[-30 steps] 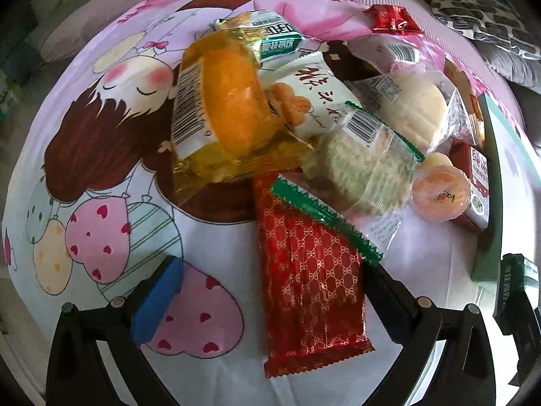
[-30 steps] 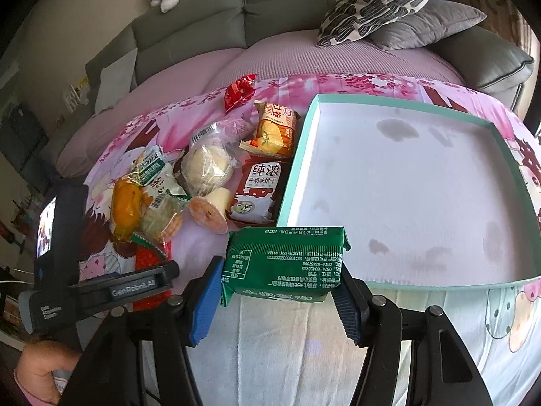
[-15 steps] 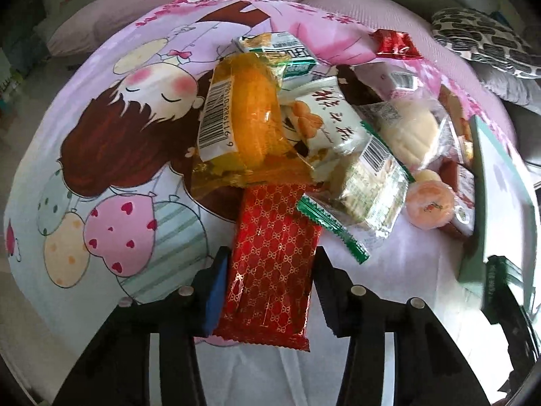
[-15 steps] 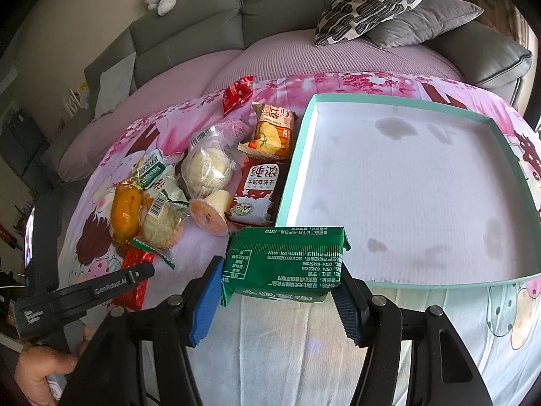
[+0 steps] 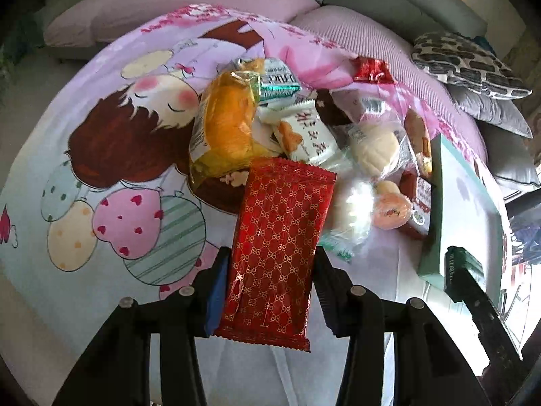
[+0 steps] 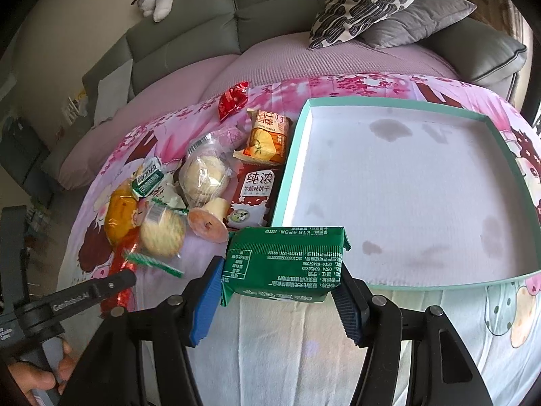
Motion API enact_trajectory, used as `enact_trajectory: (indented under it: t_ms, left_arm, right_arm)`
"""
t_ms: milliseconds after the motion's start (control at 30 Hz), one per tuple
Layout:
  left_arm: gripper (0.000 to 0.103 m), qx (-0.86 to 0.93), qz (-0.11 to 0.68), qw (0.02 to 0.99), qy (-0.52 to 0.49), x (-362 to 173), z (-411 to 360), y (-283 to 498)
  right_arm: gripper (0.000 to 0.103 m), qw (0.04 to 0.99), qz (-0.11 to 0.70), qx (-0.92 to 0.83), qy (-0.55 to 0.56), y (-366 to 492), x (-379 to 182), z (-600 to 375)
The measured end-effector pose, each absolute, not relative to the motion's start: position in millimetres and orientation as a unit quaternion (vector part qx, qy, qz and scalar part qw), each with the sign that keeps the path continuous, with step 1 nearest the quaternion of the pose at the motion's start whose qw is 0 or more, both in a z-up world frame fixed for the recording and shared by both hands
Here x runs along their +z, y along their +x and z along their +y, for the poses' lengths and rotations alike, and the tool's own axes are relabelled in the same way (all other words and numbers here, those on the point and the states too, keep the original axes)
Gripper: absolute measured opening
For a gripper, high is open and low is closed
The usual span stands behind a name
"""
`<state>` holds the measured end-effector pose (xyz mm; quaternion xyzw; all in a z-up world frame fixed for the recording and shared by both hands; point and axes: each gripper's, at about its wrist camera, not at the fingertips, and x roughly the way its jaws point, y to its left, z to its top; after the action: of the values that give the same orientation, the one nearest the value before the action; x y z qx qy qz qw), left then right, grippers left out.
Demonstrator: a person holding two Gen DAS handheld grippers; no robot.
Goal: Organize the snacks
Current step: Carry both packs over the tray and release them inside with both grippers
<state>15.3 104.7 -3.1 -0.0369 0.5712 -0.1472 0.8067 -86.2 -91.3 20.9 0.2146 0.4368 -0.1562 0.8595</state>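
Note:
My left gripper (image 5: 270, 284) is shut on a red patterned snack packet (image 5: 277, 247) and holds it lifted above the cloth, in front of the snack pile. My right gripper (image 6: 280, 287) is shut on a green snack packet (image 6: 287, 264), held just before the near left corner of the teal-rimmed white tray (image 6: 422, 282). The pile holds an orange cake packet (image 5: 226, 128), a round bun in clear wrap (image 6: 203, 177), a jelly cup (image 6: 206, 226) and a red biscuit packet (image 6: 253, 199). The tray's floor is bare.
The snacks lie on a pink cartoon cloth (image 5: 101, 176) over a round surface. A small red sweet wrapper (image 6: 233, 98) lies at the far edge. A grey sofa with cushions (image 6: 365, 3) stands behind. The left gripper's handle (image 6: 67, 301) shows at lower left.
My left gripper has closed on the red packet and lifted it off the cloth, away from the pile. My right gripper still holds the green packet in the same place.

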Motion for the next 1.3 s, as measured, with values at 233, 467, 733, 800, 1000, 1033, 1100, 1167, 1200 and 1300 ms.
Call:
enact_trajectory:
  t_ms: [233, 467, 733, 800, 1000, 1033, 1100, 1167, 1200, 1300]
  left_arm:
    - [0.049, -0.156, 0.541, 0.826, -0.030, 19.5, 91.9, 13.8]
    - [0.049, -0.209, 0.504, 0.838, -0.021, 43.8, 39.1, 21.9]
    - [0.049, -0.299, 0.467, 0.832, 0.008, 72.9, -46.5, 15.2]
    - [0.049, -0.313, 0.463, 0.829, 0.013, 76.0, -64.1, 16.8]
    - [0.049, -0.343, 0.465, 0.816, 0.027, 62.6, -109.6, 24.8]
    - [0.049, -0.346, 0.466, 0.814, 0.030, 57.8, -117.1, 25.1]
    - [0.049, -0.353, 0.467, 0.810, 0.042, 45.8, -131.4, 25.4]
    - [0.049, -0.359, 0.470, 0.805, 0.056, 33.6, -146.6, 25.5]
    - [0.049, -0.360, 0.471, 0.803, 0.061, 29.1, -151.7, 25.2]
    - [0.049, -0.369, 0.476, 0.795, 0.071, 17.2, -166.9, 26.7]
  right_arm:
    - [0.064, 0.861, 0.429, -0.160, 0.220, -87.8, 24.3, -95.2]
    - [0.064, 0.864, 0.408, -0.197, 0.221, -92.7, 40.9, -112.3]
    - [0.065, 0.862, 0.371, -0.262, 0.226, -93.3, 76.2, -153.5]
    - [0.065, 0.859, 0.363, -0.277, 0.229, -91.4, 82.1, -166.5]
    - [0.065, 0.832, 0.358, -0.337, 0.257, -88.3, 73.5, -220.1]
    - [0.065, 0.827, 0.358, -0.345, 0.263, -88.9, 69.4, -228.4]
    - [0.065, 0.817, 0.356, -0.365, 0.267, -88.8, 59.6, -244.5]
    - [0.065, 0.806, 0.360, -0.381, 0.274, -91.5, 49.5, -258.8]
    - [0.065, 0.803, 0.359, -0.385, 0.278, -95.2, 46.8, -262.8]
    - [0.065, 0.795, 0.358, -0.408, 0.271, -98.7, 40.8, -276.4]
